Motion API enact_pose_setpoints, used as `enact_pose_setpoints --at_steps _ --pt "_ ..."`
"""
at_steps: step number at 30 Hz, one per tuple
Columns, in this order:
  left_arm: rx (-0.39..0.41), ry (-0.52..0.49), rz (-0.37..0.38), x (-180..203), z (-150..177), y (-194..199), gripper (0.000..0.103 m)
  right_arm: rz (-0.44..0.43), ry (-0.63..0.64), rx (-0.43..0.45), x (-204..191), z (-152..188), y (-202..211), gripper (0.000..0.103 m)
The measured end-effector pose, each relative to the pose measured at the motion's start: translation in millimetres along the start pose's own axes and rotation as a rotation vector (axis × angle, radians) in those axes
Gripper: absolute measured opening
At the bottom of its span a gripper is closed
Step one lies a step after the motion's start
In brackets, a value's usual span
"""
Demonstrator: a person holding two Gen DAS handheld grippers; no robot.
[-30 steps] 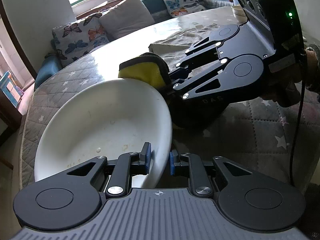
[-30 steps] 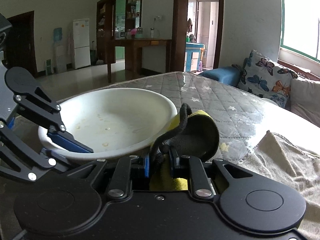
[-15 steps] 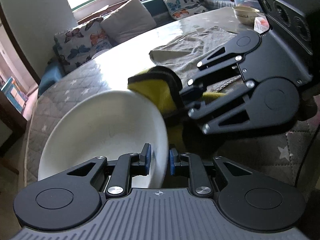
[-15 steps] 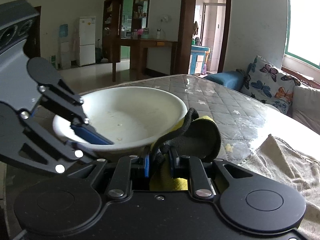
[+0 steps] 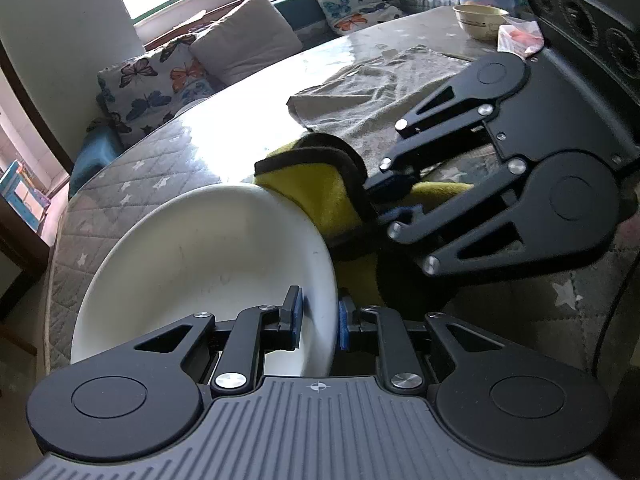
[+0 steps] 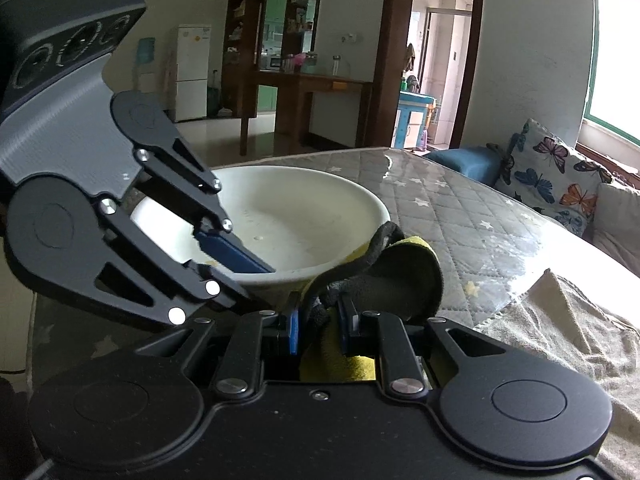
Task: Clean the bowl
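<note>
1. Since a second ago the white bowl (image 5: 208, 264) has tipped further up on edge, and the right gripper (image 5: 384, 200) with its yellow cloth (image 5: 316, 196) has risen from the rim's far side to sit over the bowl's upper right edge.
2. Only the left wrist view shows the room's window side: a beige towel (image 5: 372, 96) spread on the table (image 5: 160, 152), a small bowl (image 5: 480, 20) far back, butterfly cushions (image 5: 148, 88) and soft toys beyond.
3. Only the right wrist view shows the bowl's inside with small crumbs and specks, plus a doorway, a wooden sideboard and a white fridge (image 6: 192, 72) behind.
4. Left gripper (image 5: 318, 320): its blue-padded fingers (image 5: 295, 318) pinch the bowl's near rim, one pad inside the bowl, one outside.
5. Right gripper (image 6: 318, 328): its fingers (image 6: 293, 330) are closed on a fold of the cloth (image 6: 396, 276), whose black-edged bulge curls forward past the tips.
6. From the right wrist view the cloth touches the bowl's (image 6: 304, 216) near outer wall just below the rim.
7. Held at its rim, the bowl is tilted above the quilted, star-patterned table cover, near the table's edge.
</note>
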State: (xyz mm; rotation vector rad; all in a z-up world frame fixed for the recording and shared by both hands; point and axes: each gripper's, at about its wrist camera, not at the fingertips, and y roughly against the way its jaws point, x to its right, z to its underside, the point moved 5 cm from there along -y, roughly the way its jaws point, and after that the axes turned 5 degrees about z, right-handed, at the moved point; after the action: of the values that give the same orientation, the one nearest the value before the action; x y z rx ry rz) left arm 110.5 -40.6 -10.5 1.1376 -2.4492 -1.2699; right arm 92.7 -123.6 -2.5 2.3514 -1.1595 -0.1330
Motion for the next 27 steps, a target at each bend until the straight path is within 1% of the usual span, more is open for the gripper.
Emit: enact_pose_setpoints --at_steps 17,27 --pt "0.001 -0.007 0.018 5 10 3 0.018 0.014 0.073 -0.015 8 -5 -17 0.02" --pt "-0.007 0.008 0.01 4 6 1 0.019 0.016 0.125 -0.024 6 -4 -21 0.02"
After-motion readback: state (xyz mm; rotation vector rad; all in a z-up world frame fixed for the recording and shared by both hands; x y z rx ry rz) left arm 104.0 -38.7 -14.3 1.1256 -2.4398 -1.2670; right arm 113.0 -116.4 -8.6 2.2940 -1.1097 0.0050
